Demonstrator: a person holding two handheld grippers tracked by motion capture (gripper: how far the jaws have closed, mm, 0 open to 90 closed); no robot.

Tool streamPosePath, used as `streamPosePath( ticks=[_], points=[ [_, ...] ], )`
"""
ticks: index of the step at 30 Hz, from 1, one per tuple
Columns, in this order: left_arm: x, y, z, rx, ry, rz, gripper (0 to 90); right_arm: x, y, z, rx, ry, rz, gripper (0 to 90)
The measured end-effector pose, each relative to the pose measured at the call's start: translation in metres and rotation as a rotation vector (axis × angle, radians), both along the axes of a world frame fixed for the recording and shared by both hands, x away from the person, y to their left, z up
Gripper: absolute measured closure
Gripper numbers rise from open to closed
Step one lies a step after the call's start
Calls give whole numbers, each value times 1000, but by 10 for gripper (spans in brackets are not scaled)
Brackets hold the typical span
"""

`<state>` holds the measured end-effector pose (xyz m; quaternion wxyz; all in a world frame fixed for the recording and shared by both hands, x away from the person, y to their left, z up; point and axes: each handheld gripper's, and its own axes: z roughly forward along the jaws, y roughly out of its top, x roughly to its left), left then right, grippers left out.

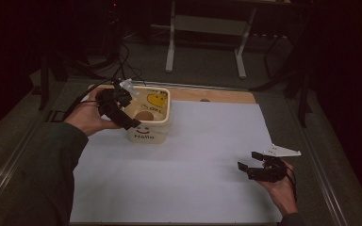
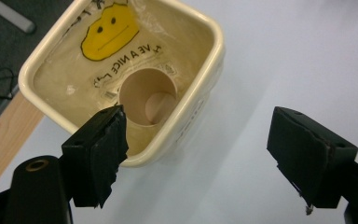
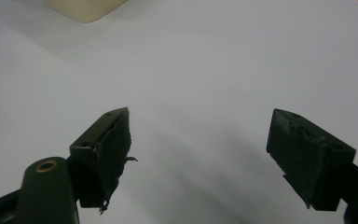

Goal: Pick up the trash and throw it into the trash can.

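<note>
The worktop (image 1: 226, 95) is wood, and a pale sheet (image 1: 184, 165) covers nearly all of it — a bare strip shows along the far edge. One thing stands on the sheet — a cream tub (image 1: 152, 123) at its far left corner.

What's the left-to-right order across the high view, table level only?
Left hand → left gripper → cream tub holding a paper cup → bare white sheet → right gripper → right hand.

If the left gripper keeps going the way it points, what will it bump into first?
Probably the cream tub: the open left gripper straddles its near rim, one jaw over the inside by the paper cup. Depth is hard to judge.
</note>
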<state>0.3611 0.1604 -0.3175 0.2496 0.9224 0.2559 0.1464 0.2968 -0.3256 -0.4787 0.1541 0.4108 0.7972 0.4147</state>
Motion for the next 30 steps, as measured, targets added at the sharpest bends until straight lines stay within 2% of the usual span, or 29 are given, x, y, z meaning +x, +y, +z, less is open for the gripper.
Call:
streamPosePath(
  ticks=[3, 6, 8, 9, 12, 17, 18, 20, 22, 24, 26, 27, 28, 30],
  points=[
    [-9, 2, -3, -29, -25, -12, 229, 0, 0, 0, 2, 0, 1, 210],
    [-16, 4, -9, -38, -39, -16, 236, -1, 0, 0, 4, 0, -2, 210],
    [-21, 8, -14, -71, -41, -18, 252, -1, 0, 0, 4, -3, -1, 211],
    [-23, 9, -17, -68, -49, -16, 252, -1, -1, 0, 5, -3, -1, 211],
    [-31, 12, -24, -98, -66, -16, 262, 0, 0, 0, -1, 1, 4, 211],
    [-41, 16, -36, -136, -66, -20, 269, 0, 1, 0, -2, 2, 6, 212],
    [-46, 18, -43, -156, -70, -15, 270, 0, 1, 0, -2, 3, 6, 212],
    [-48, 19, -46, -165, -68, -16, 274, -1, 1, 0, -2, 3, 6, 213],
    [-55, 23, -57, -188, -74, -6, 274, 0, 1, 0, -2, 4, 7, 213],
    [-55, 23, -57, -188, -74, -6, 274, -1, 1, 0, -2, 4, 6, 213],
    [-62, 27, -74, -207, -84, 9, 274, -1, 1, 0, -2, 0, 6, 214],
    [-62, 27, -74, -207, -84, 9, 274, -1, 1, 0, -2, 0, 6, 214],
    [-65, 30, -82, -229, -84, 21, 275, -1, 1, 0, -2, 3, 6, 214],
    [-65, 30, -82, -229, -84, 21, 277, -1, 1, 0, -2, 2, 7, 214]
  ],
)
